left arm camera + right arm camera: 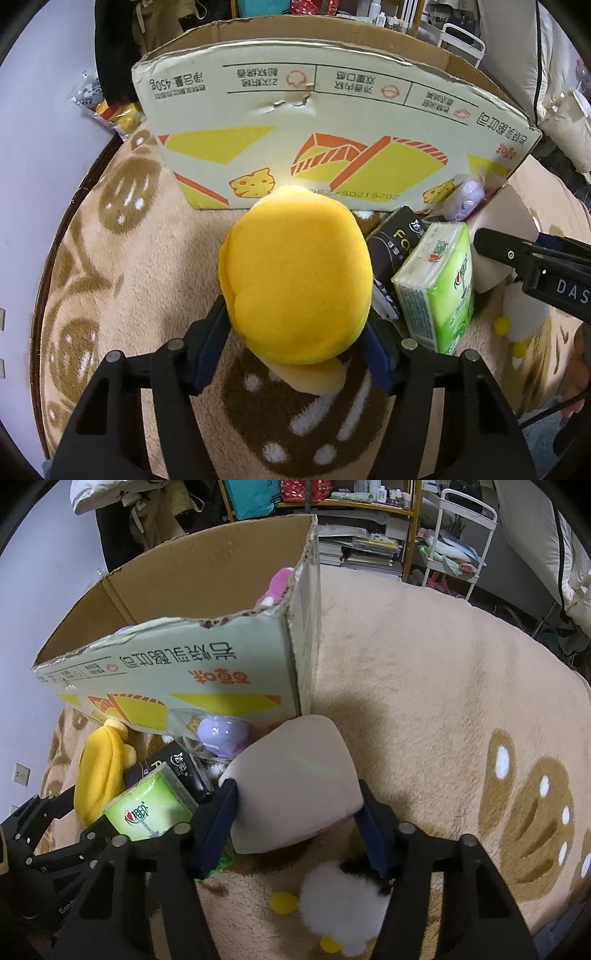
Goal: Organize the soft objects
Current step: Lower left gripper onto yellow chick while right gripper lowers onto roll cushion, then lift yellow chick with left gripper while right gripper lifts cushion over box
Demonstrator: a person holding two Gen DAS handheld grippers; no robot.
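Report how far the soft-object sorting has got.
Done: a pink plush already sits inside the cardboard box. In hand: left tongs grip the yellow plush; right tongs straddle a beige cushion. Left: the white fluffy toy remains on the blanket.

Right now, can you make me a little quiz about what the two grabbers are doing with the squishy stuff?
1. True or false: the left gripper is squeezing a yellow plush toy.
2. What does the right gripper have between its fingers? A) a green tissue pack B) a pale pink cushion C) a purple toy
3. Fill in: the fluffy white toy lies on the ______, just under the right gripper.

Key:
1. True.
2. B, the pale pink cushion; the green tissue pack sits beside it, ungripped.
3. Blanket, the beige one that the cardboard box stands on.
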